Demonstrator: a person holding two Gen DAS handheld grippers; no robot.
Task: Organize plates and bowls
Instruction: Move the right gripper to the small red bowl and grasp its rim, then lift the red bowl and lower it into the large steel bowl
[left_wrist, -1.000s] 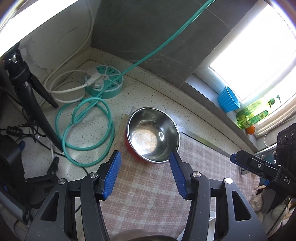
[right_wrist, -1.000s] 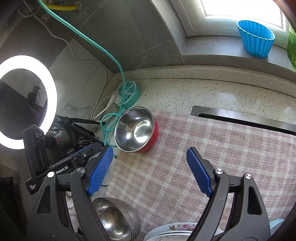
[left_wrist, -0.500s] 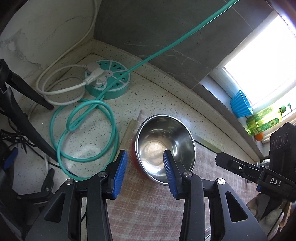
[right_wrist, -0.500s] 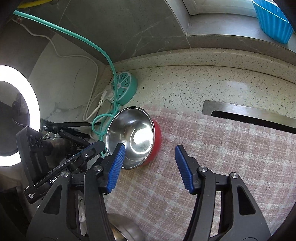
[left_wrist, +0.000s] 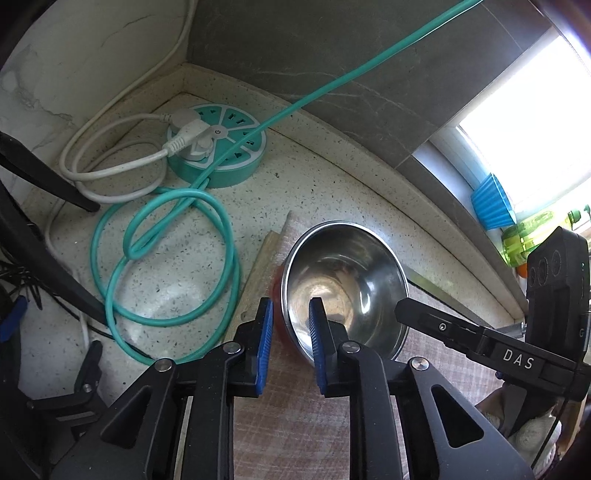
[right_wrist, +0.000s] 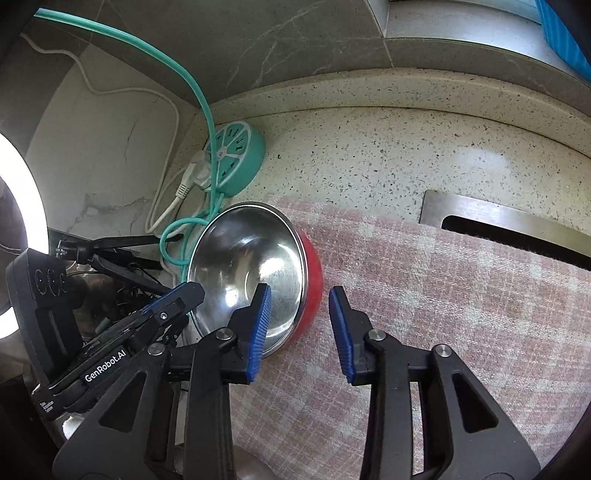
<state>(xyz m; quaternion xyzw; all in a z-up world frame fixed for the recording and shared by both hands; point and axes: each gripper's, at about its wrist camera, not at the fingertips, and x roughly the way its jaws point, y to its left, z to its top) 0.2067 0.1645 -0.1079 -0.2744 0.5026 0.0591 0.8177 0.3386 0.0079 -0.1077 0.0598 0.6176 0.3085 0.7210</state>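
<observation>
Left claw: jaws closing, straddling the near left rim of the steel bowl, one blue pad inside, one outside; whether the pads press yet cannot be told. Right claw: jaws closing, wider gap, left pad inside the bowl's right rim, right pad outside over the checked cloth, clear of the wall. Bowl is red outside, sits tilted at the cloth's far left corner on the speckled tabletop. Teal socket hub and coiled teal cable lie beyond.
</observation>
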